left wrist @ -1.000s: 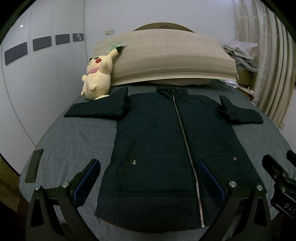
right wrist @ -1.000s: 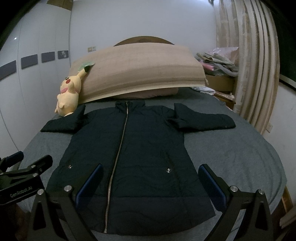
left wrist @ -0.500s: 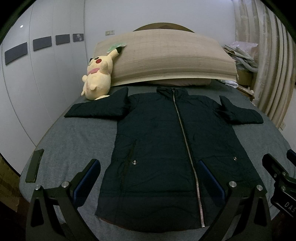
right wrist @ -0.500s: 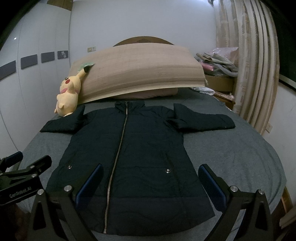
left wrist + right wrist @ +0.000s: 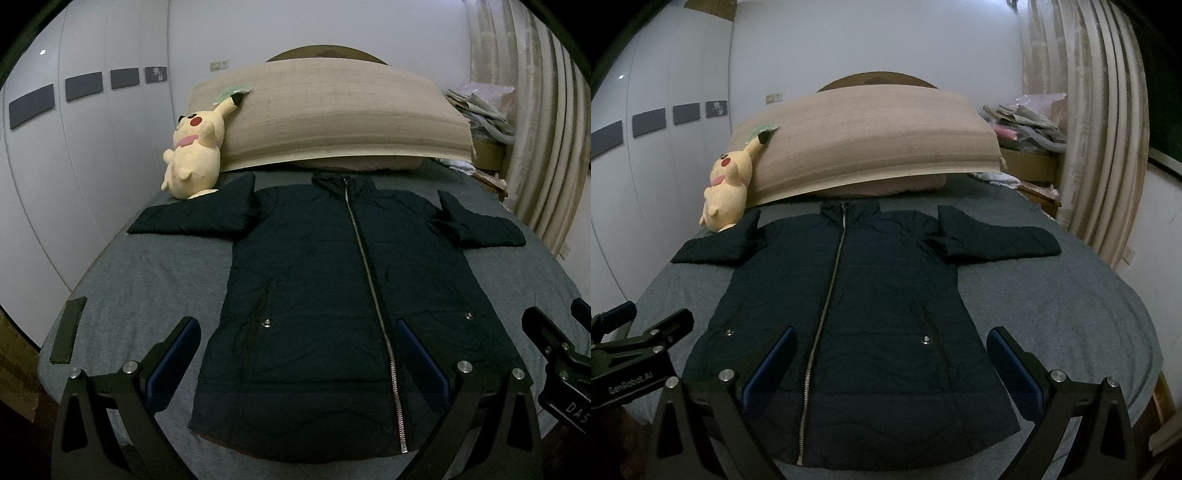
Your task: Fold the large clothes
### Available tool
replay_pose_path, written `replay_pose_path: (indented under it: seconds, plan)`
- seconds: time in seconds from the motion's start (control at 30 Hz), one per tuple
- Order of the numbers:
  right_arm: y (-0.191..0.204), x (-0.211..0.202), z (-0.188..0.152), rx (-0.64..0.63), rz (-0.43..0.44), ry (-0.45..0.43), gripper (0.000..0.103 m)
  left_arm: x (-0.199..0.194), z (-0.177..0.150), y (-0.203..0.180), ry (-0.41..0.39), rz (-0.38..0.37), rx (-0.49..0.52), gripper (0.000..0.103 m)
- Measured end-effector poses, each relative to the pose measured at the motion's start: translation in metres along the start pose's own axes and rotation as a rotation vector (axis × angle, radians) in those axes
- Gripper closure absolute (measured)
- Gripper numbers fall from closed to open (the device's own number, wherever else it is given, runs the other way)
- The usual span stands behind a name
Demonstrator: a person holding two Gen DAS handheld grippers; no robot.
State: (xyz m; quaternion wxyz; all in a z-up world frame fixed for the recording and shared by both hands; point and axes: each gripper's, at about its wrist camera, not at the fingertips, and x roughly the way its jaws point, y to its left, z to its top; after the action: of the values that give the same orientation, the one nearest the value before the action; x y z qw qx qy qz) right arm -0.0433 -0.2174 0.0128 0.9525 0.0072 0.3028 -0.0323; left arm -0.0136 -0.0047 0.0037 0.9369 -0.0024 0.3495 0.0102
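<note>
A dark navy zip-up jacket lies flat and face up on the grey bed, zipped shut, both sleeves spread sideways. My left gripper hovers open above the jacket's hem, on the left half of the garment, holding nothing. My right gripper hovers open above the hem's right half, also holding nothing. Each gripper appears at the edge of the other's view: the right gripper, the left gripper.
A yellow plush toy leans on a long beige bolster at the headboard. A dark flat object lies near the bed's left edge. Curtains and piled clutter stand at the right.
</note>
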Motion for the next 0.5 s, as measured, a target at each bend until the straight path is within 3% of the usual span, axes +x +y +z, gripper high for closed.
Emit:
replay_pose_path:
  seconds: [0.5]
  plan:
    - [-0.006,0.016,-0.002,0.009,0.004,0.025,0.0,0.012,0.003,-0.002,0.021,-0.004,0.002,0.0]
